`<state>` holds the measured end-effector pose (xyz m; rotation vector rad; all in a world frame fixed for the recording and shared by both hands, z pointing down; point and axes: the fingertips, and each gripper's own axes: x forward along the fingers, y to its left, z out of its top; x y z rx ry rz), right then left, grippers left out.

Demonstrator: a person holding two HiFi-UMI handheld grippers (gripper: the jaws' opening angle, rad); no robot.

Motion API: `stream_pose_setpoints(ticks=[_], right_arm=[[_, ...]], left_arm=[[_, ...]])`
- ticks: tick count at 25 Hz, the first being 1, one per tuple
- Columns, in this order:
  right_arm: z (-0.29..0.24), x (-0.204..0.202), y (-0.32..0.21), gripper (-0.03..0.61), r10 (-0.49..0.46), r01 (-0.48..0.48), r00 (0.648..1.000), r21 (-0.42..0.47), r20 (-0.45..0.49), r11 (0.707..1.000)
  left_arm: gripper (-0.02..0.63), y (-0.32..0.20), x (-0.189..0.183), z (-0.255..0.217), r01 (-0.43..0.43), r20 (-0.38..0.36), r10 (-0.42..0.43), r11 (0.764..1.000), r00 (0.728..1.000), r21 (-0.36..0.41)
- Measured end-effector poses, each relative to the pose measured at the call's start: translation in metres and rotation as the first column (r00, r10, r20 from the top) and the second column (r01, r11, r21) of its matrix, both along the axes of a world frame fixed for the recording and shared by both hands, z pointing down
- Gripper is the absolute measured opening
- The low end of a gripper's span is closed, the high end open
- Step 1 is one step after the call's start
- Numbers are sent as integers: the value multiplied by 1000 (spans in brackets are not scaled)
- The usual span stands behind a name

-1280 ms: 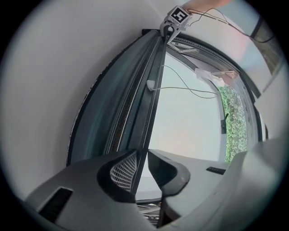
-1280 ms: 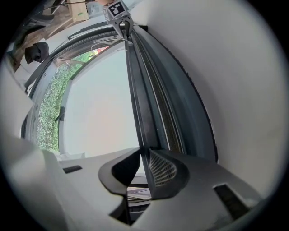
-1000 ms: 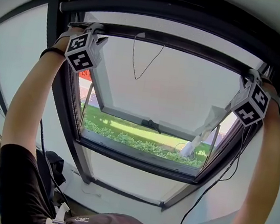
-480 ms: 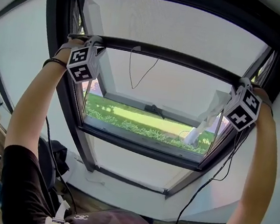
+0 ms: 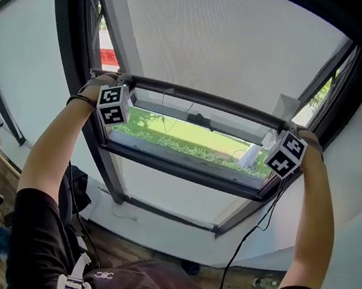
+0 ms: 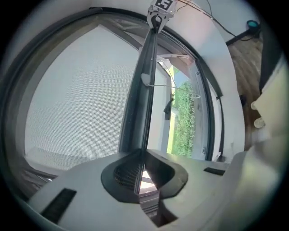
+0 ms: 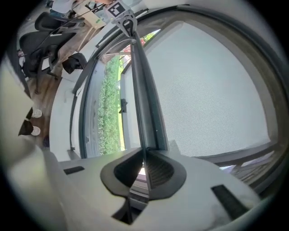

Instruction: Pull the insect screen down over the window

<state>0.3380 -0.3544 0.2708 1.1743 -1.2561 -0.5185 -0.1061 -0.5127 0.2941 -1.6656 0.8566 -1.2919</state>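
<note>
The insect screen's grey mesh (image 5: 222, 39) covers the upper part of the dark-framed roof window (image 5: 184, 172). Its dark pull bar (image 5: 207, 100) spans the opening about halfway down. My left gripper (image 5: 122, 80) is shut on the bar's left end (image 6: 140, 103), and its jaws have just been closing on it. My right gripper (image 5: 282, 130) is shut on the right end (image 7: 146, 122), its jaws also having closed further. Each gripper view looks along the bar to the other gripper, the right one (image 6: 158, 13) and the left one (image 7: 125, 20). A thin pull cord (image 6: 174, 88) hangs from the bar.
Below the bar an open glass sash with a handle (image 5: 201, 119) shows lawn and hedge (image 5: 187, 149) outside. A black cable (image 5: 248, 240) hangs from the right gripper. A dark bag (image 5: 74, 192) and chairs (image 7: 36, 36) stand on the wooden floor below.
Both grippers have come down together with the pull bar. More mesh is unrolled above it, and the uncovered part of the window has shrunk.
</note>
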Motion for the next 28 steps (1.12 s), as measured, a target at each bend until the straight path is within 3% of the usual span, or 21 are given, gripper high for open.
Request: stream_pose_setpoints(ticks=[7, 13, 21, 28], right_arm=[[94, -1, 6, 32, 24, -19, 999, -137, 34, 990], [145, -2, -1, 32, 38, -32, 999, -152, 33, 988], [249, -6, 9, 32, 74, -54, 995, -267, 67, 962], [301, -5, 5, 32, 72, -58, 996, -251, 45, 966]], left_arm=[[21, 5, -1, 96, 5, 64, 3, 991, 998, -134], [21, 0, -2, 147, 30, 41, -23, 987, 999, -160], [17, 11, -6, 252, 48, 67, -31, 963, 997, -266], [15, 8, -6, 306, 49, 64, -31, 952, 997, -301]])
